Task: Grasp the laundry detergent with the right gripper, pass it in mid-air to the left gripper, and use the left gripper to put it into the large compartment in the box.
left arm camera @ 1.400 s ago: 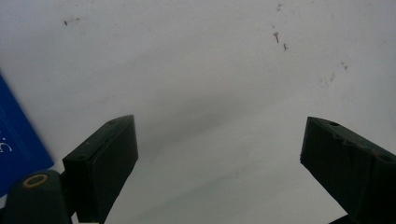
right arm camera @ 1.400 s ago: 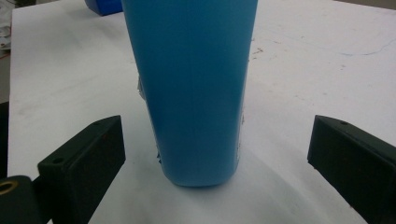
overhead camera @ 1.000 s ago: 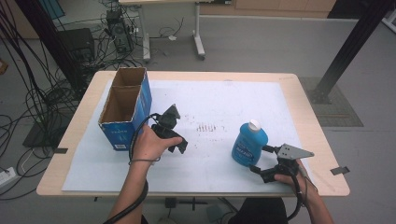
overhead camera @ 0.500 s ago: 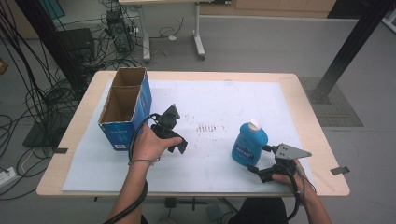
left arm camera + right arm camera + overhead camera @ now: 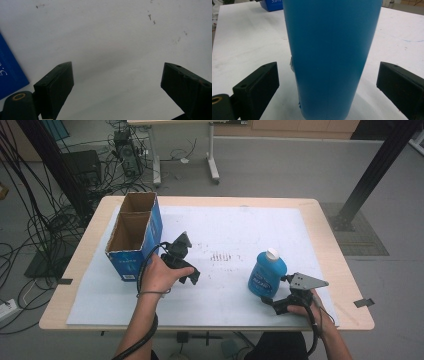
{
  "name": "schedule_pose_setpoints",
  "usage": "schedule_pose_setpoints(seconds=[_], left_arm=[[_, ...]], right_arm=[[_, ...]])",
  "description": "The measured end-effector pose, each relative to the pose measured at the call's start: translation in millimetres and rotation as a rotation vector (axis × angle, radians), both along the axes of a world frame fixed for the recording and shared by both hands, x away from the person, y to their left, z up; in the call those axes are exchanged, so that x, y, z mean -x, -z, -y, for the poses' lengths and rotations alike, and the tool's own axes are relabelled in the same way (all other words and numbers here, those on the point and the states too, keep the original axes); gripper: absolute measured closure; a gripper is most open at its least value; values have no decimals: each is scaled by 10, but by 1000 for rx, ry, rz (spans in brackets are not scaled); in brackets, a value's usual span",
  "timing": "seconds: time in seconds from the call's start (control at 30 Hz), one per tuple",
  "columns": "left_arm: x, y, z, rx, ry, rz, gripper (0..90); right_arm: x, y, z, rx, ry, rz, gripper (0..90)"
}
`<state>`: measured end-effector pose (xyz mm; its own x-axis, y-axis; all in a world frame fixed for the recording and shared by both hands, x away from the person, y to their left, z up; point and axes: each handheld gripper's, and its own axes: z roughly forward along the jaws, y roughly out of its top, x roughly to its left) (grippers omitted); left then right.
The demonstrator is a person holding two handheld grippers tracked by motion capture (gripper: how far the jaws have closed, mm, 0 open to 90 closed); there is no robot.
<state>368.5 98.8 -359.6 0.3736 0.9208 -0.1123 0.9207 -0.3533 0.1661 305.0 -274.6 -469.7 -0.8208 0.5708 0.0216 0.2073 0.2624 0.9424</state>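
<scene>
Blue bottle [image 5: 267, 275] with white cap, upright on white table sheet [image 5: 240, 235]

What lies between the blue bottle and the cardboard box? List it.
In the high view, between the blue bottle and the cardboard box sit the left hand-held gripper, the hand holding it, and white sheet with faint dark marks.

The bottle [image 5: 267, 274] is showing bright blue with a white cap and a darker blue label. The box [image 5: 134, 236] left of it is showing blue sides and brown insides. The white sheet [image 5: 235, 235] is covering the tan desk [image 5: 320, 227], carrying faint dark marks.
</scene>
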Motion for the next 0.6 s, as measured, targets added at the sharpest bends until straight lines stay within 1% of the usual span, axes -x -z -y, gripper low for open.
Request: schedule_pose_setpoints(seconds=[0.27,0.43,0.47,0.53,0.6], left_arm=[[6,-13,-8,4,-7,2,115],[6,-24,-18,-2,-2,2,115],[10,-25,-17,3,-10,4,115],[9,-32,-23,1,-5,5,115],[13,-33,-21,5,-10,4,115]], right_arm=[[-36,0,-49,-2,-8,8,42],[-53,0,-67,-6,-6,12,43],[-59,0,-76,-7,-8,13,43],[-65,0,-84,-7,-10,14,43],[-69,0,-89,-8,-11,15,43]])
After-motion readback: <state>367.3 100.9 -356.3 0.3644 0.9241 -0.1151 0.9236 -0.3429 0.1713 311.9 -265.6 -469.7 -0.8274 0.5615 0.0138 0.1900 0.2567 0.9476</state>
